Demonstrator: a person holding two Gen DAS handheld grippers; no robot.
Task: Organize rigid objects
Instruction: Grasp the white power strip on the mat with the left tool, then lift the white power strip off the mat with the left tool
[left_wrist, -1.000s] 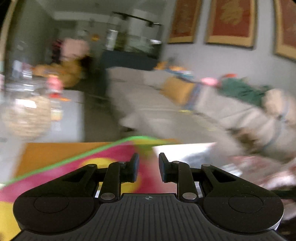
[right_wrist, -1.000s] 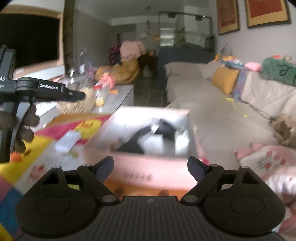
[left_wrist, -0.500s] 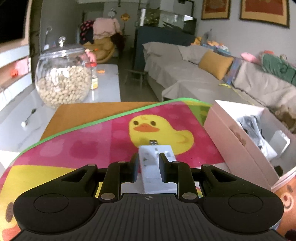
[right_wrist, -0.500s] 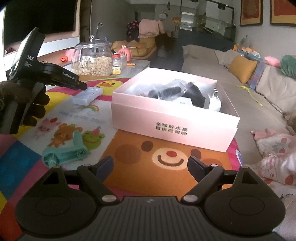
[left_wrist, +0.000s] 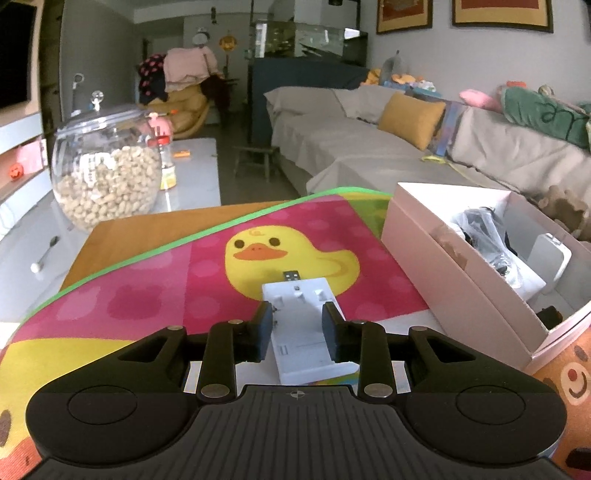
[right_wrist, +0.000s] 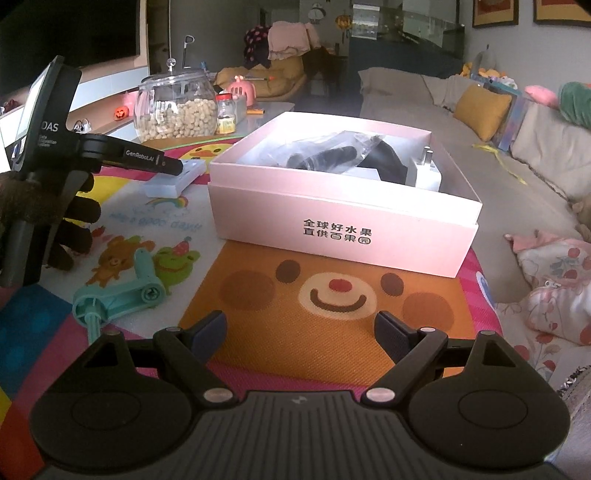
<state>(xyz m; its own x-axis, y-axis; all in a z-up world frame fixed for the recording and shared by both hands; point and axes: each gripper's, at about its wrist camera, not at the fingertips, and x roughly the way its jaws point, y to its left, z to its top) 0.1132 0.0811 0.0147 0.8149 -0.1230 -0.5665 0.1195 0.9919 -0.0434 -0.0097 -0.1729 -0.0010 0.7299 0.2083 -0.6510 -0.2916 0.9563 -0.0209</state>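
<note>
We find the flat white plastic rectangular device (left_wrist: 303, 325) lying on the colourful cartoon play mat (left_wrist: 207, 288), low in the centre of the left wrist view, its far end over the yellow duck print. The left gripper (left_wrist: 297, 328) straddles it; its fingers (left_wrist: 263, 332) have just been opening and stand narrowly apart, one at each long side of the device, and we cannot tell whether they touch it. In the right wrist view the same device sits at mid left, beside the open pale pink cardboard box (right_wrist: 343, 206), which holds dark bagged items. A teal plastic toy scooter (right_wrist: 122, 288) lies on the mat at lower left. The right gripper (right_wrist: 300, 332) hangs over the orange bear print, fingers wide and empty. A clear glass jar of nuts (left_wrist: 105, 173) stands on the table at upper left.
</note>
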